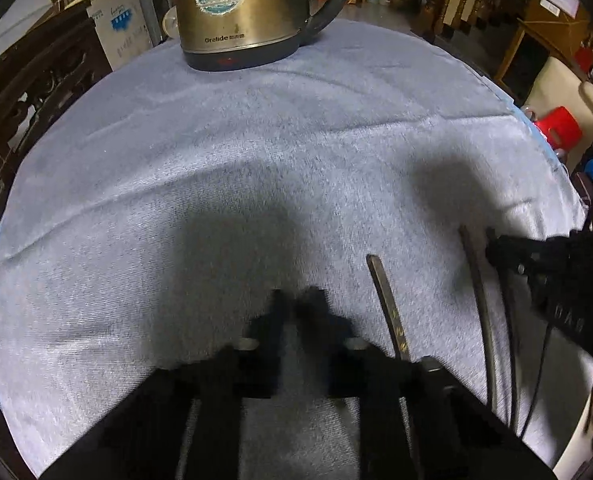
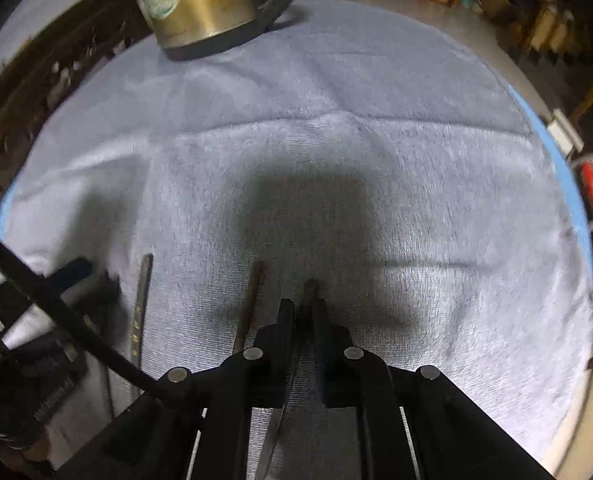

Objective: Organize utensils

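Observation:
Dark chopsticks lie on a pale blue-grey cloth [image 1: 256, 140]. In the left wrist view one chopstick with gold marks [image 1: 388, 308] lies just right of my left gripper [image 1: 298, 296], whose fingers are close together and hold nothing. A second chopstick [image 1: 478, 300] lies farther right beside my right gripper [image 1: 496, 250]. In the right wrist view my right gripper [image 2: 302, 306] is shut on a third chopstick [image 2: 309, 288], its tip sticking out ahead. The marked chopstick [image 2: 142, 308] and a brown one [image 2: 250, 308] lie to its left. The left gripper [image 2: 84, 276] shows at far left.
A brass-coloured electric kettle [image 1: 240, 12] with a black base and handle stands at the far edge of the cloth, also seen in the right wrist view [image 2: 200, 4]. Dark carved wooden furniture [image 1: 36, 92] lines the left side. A red stool [image 1: 560, 128] stands beyond the right edge.

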